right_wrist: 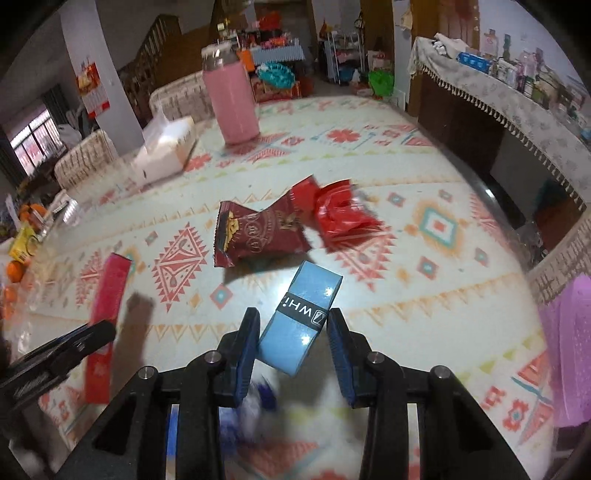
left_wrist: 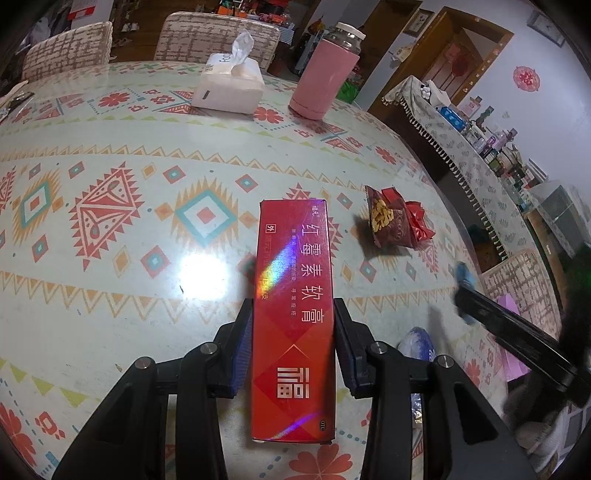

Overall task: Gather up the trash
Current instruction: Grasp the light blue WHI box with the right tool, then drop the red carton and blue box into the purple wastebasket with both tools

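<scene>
My left gripper (left_wrist: 293, 314) is shut on a long red ointment box (left_wrist: 293, 306), holding it above the patterned table (left_wrist: 110, 258). My right gripper (right_wrist: 293, 325) is shut on a blue roll with a black band (right_wrist: 301, 317), tilted, just above the table. A dark red snack wrapper (right_wrist: 258, 236) and a crumpled bright red wrapper (right_wrist: 340, 214) lie side by side ahead of the right gripper; they also show in the left wrist view (left_wrist: 388, 221). A white and blue wrapper (right_wrist: 255, 406) lies blurred under the right gripper. The red box also shows in the right wrist view (right_wrist: 107, 295).
A pink thermos (left_wrist: 325, 74) and a white tissue box (left_wrist: 229, 85) stand at the far side. Chairs (left_wrist: 218, 33) stand beyond. A pink basket (right_wrist: 569, 350) sits at the right table edge. Oranges and a yellow box (right_wrist: 18, 251) lie at the far left.
</scene>
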`<state>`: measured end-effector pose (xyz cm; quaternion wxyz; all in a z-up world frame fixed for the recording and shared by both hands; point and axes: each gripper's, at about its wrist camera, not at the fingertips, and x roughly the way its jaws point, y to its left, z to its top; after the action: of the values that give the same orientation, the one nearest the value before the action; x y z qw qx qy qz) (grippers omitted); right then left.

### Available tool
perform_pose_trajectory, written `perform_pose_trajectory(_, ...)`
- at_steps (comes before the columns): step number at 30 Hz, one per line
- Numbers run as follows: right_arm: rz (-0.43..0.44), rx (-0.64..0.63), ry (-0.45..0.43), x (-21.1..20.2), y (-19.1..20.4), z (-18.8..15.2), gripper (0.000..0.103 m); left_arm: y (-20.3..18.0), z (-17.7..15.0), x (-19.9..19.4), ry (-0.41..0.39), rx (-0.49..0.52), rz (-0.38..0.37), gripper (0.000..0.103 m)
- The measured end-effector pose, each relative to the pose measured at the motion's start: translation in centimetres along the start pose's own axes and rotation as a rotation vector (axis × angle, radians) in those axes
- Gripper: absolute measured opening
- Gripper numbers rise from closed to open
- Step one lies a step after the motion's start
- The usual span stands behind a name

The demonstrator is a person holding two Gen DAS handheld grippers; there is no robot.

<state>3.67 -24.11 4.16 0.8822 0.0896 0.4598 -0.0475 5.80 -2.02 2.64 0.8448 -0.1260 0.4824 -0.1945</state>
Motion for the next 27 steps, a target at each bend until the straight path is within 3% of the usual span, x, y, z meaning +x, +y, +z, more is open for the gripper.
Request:
perform_pose_trajectory(8, 0.084, 0.103, -0.072, -6.1, -5.8, -4.4, 0.041, -1.3, -0.4, -0.3, -0.027, 0.045, 0.02, 0.039)
perform_pose_trajectory(14, 0.098, 0.168, -0.125, -8.9, -9.9, -7.3, 0.041, -3.4, -1.4, -1.0, -0.068, 0.103, 0.043, 0.039)
perform_pose_trajectory(17, 0.109, 0.195, -0.138, -9.7, -11.7, -8.4, 0.041, -5.2, -1.8, -2.1, -0.098, 0.141, 0.075, 0.039)
perform_pose_trajectory(22, 0.126, 0.23, -0.147, -10.3, -14.2, -9.6, 0.041, -8.9, -2.9, -4.6, -0.142, 0.2, 0.061, 0.039)
perform_pose_trajectory(27, 0.139, 0.243, -0.176, -10.9, -15.9, -10.3, 0.041, -14.4, -4.1, -5.2, -0.178, 0.329, 0.142, 0.039)
